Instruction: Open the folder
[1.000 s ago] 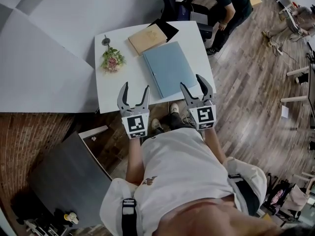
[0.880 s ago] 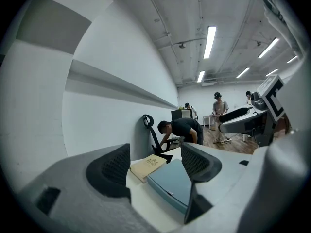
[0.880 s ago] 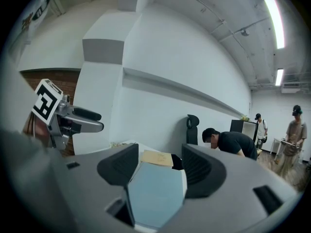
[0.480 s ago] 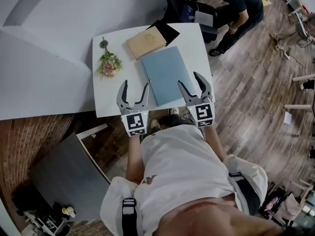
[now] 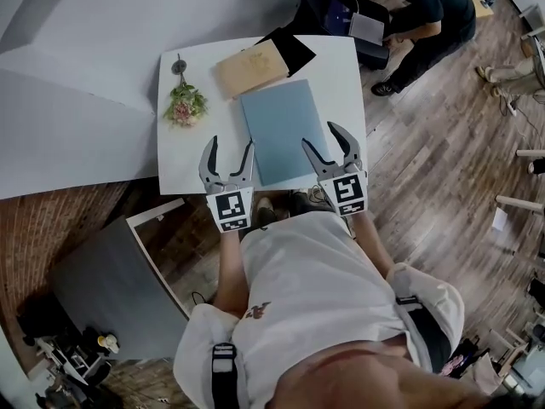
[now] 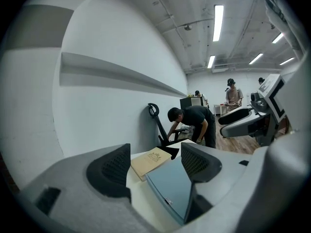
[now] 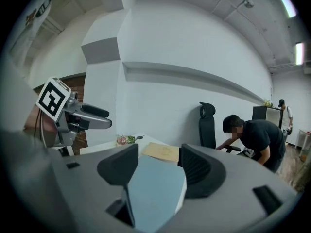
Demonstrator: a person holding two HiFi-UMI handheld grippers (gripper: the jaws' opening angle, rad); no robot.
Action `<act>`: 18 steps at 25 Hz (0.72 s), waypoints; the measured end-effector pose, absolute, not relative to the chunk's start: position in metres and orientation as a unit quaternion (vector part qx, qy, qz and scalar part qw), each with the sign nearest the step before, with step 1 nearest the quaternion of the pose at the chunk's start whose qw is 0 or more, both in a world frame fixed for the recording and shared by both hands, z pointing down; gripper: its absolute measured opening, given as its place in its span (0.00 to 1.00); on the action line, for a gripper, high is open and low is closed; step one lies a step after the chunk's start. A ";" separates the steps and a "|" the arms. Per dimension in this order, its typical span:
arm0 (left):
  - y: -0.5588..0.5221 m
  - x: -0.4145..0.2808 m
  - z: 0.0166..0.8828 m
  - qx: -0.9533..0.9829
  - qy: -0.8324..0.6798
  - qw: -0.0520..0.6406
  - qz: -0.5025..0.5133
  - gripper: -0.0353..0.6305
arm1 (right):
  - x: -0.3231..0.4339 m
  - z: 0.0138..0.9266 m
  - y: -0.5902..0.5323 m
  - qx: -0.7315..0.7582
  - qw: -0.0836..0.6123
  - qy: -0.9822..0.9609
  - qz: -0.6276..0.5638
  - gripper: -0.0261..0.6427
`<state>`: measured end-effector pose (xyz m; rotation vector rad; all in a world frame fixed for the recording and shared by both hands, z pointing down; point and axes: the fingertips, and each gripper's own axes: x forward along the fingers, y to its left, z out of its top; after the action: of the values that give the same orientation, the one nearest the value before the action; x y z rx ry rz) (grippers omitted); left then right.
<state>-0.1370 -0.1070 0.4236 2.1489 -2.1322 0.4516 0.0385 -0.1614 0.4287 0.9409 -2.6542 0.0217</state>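
"Had the folder (image 5: 281,130) been opened?"

"No. It lay flat and closed on the white surface (image 5: 192,156)."

"And the grippers?"

"The left hand-held gripper (image 5: 230,145) and the right hand-held gripper (image 5: 320,136) hovered at its near end, jaws wide, empty. I judged the whole job remained: catch a cover, swing it over."

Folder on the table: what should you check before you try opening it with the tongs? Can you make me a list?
1. Folder lies shut and flat on the table: ok.
2. Left tongs open, nothing between them: ok.
3. Right tongs open, nothing between them: ok.
4. Nothing lying on top of the folder: ok.
5. Tan book clear of the folder's far edge: cannot tell.
6. Which edge of the folder lifts: cannot tell.
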 end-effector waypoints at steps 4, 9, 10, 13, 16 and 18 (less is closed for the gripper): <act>-0.108 -0.133 0.439 0.688 -0.706 0.062 0.157 0.56 | 0.038 0.450 -0.164 0.290 0.182 -0.939 0.016 0.44; -0.101 -0.125 0.468 0.678 -0.709 0.098 0.168 0.55 | 0.038 0.480 -0.159 0.243 0.216 -0.945 0.023 0.44; -0.100 -0.124 0.476 0.678 -0.707 0.106 0.170 0.55 | 0.038 0.486 -0.157 0.237 0.222 -0.945 0.025 0.44; -0.095 -0.120 0.498 0.681 -0.699 0.128 0.177 0.55 | 0.036 0.502 -0.152 0.223 0.237 -0.945 0.031 0.44; -0.094 -0.118 0.517 0.686 -0.689 0.146 0.184 0.54 | 0.034 0.516 -0.148 0.212 0.260 -0.942 0.027 0.44; -0.091 -0.118 0.528 0.691 -0.681 0.156 0.187 0.54 | 0.030 0.524 -0.142 0.205 0.277 -0.938 0.027 0.44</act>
<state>-0.1181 -0.0915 0.5277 1.9779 -1.9494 0.5356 0.0299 -0.1419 0.5240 0.5503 -2.5199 0.0713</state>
